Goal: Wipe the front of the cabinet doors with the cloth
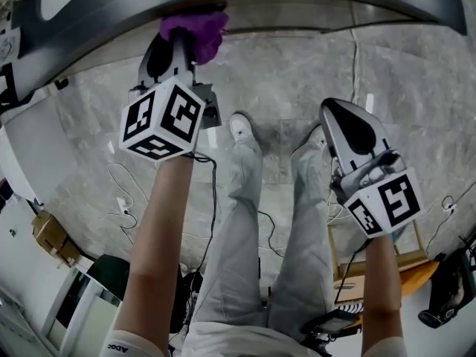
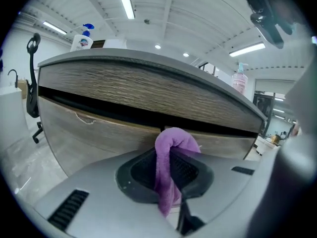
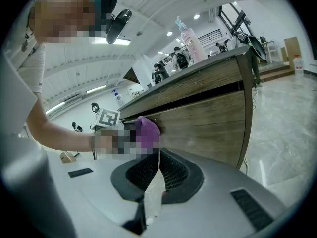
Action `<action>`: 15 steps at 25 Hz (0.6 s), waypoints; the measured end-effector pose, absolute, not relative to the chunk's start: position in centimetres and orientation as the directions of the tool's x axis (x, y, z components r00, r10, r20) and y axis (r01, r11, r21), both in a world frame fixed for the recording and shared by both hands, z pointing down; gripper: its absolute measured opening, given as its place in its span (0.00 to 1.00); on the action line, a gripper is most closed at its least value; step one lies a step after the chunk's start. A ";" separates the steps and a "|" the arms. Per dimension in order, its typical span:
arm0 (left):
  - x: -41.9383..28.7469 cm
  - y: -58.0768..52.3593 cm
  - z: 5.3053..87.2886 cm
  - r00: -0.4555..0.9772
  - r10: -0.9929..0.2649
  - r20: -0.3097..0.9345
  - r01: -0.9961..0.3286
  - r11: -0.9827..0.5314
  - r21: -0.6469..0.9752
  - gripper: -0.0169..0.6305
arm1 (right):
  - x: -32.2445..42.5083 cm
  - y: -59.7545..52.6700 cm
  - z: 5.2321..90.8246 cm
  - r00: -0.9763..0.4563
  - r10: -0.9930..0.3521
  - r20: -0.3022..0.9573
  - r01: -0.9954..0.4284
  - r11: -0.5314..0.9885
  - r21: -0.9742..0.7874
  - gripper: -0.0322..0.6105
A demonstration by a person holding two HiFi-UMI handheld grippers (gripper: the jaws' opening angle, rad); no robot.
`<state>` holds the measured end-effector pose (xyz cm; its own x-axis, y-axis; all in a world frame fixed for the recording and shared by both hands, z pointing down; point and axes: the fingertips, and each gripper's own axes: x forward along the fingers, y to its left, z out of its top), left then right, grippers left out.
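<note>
Nearest in, the person's legs (image 1: 242, 222) in pale trousers stand over a grey marbled floor (image 1: 312, 65), with cables (image 1: 123, 199) trailing beside them. The white cuff on the left arm carries dark letters, too small to read with confidence.

The right gripper (image 1: 336, 116) hangs out over the floor, well apart from the cabinet. Its jaws are closed together with nothing between them, just a thin slit in its own view. Its marker cube (image 1: 387, 203) shows black-and-white squares and no words.

Over to the left gripper (image 1: 178, 47): its jaws are clamped narrow on the purple cloth (image 2: 171, 143). The cloth loops over the tips in a bunched fold and drops 1 tail down between them.

That bunch sits against the wood-grain cabinet doors (image 2: 94, 128), right at the vertical seam where 2 doors meet. It is just under the dark gap (image 2: 119, 108) running across the front. Above the gap comes a wood-grain band (image 2: 143, 86), then the grey countertop (image 2: 148, 58).

On top at the left stands a white spray bottle (image 2: 80, 41) with a blue trigger. Its label has blue print, unreadable from here. At the right end is a pink pump bottle (image 2: 239, 79), its label unreadable too.

Farther off, a black office chair (image 2: 32, 83) stands at the left, with ceiling light strips (image 2: 126, 4) overhead.
</note>
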<state>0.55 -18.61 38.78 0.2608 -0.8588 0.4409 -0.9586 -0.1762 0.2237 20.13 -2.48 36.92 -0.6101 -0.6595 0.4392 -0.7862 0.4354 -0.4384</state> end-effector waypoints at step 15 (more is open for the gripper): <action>23.0 -12.7 43.4 0.503 -0.709 0.494 -0.861 -0.458 0.219 0.10 | 31.2 0.8 39.1 -0.593 -0.664 0.456 -0.792 0.379 -0.479 0.09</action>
<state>23.03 -12.74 43.37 0.5033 -0.7091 0.4938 -0.8612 -0.4585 0.2194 31.21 0.80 39.06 -0.5930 -0.6635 0.4561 -0.7920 0.3786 -0.4790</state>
